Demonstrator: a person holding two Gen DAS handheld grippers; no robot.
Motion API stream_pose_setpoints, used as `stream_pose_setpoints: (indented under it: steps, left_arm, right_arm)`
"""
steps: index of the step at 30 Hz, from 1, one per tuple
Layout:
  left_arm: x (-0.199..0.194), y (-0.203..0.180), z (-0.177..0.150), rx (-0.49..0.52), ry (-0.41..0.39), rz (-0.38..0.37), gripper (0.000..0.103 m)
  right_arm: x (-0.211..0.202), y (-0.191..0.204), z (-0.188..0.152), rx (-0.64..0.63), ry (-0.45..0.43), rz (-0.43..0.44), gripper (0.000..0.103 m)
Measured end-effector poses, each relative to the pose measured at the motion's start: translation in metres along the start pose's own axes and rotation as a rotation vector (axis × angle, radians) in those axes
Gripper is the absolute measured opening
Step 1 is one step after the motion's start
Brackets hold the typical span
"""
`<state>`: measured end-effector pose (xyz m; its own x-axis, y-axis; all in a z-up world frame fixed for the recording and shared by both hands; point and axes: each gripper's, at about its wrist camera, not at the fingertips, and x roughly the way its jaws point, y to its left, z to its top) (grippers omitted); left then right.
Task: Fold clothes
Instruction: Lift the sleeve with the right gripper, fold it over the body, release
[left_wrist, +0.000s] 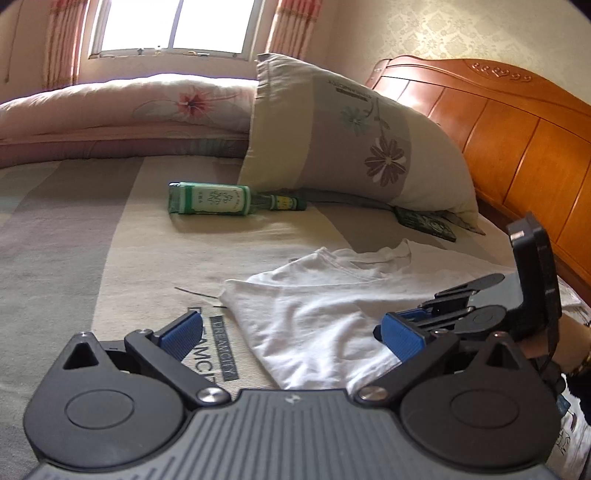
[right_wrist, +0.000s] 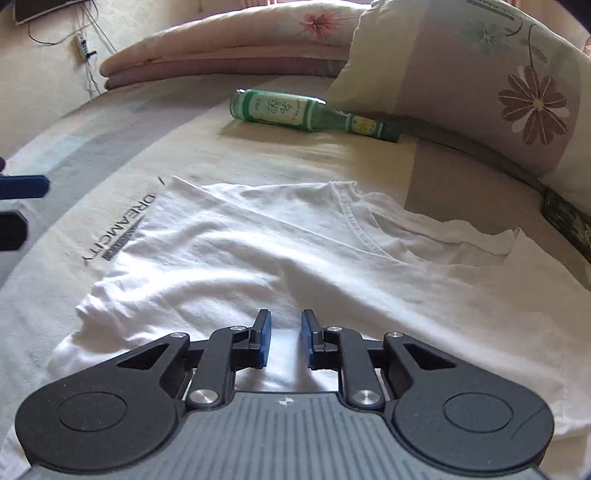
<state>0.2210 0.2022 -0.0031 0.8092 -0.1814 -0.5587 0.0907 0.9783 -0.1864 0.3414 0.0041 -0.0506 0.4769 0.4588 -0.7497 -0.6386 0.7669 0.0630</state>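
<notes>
The shirt (right_wrist: 280, 258) lay spread and rumpled on the bed (right_wrist: 332, 155), just short of the bottle (right_wrist: 295, 112). My left hand-held gripper (left_wrist: 291, 332) gaped wide; my right hand-held gripper (right_wrist: 286, 339) stood narrowly parted, gripping nothing. Soft, light cloth: I judged hems pinched best, with clear bed leftward.

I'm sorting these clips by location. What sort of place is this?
Most likely a bedroom in a home. A white T-shirt lies spread on a bed with a wooden headboard, a flowered pillow and a folded quilt under a curtained window.
</notes>
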Motion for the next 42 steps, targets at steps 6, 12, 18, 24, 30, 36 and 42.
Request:
stream_pose_setpoints:
  steps: [6,12,18,24,30,36,42]
  left_arm:
    - [-0.001,0.014,0.000,-0.034,0.009,-0.014,0.102]
    - [-0.018,0.029,0.004,-0.056,-0.018,0.033,0.102]
    - [-0.023,0.052,0.004,-0.127,-0.036,0.057,0.102]
    - [-0.028,0.074,0.004,-0.198,-0.053,0.082,0.102]
    - [-0.031,0.082,0.005,-0.218,-0.062,0.103,0.102]
    - [-0.036,0.087,0.005,-0.235,-0.082,0.077,0.102]
    - [-0.028,0.088,0.003,-0.258,-0.057,-0.004,0.102]
  right_arm:
    - [-0.028,0.030,-0.020,-0.022,0.056,0.029,0.024]
    - [-0.017,0.051,0.036,-0.023,-0.060,0.082,0.024]
    - [0.043,0.078,0.069,-0.079,-0.063,0.084,0.024]
    - [0.069,0.100,0.064,-0.110,-0.017,0.160,0.025]
    - [0.053,0.097,0.074,-0.095,-0.080,0.131,0.024]
    - [0.066,0.076,0.093,-0.143,-0.063,0.177,0.058]
    - [0.061,0.073,0.103,-0.184,0.012,0.178,0.060]
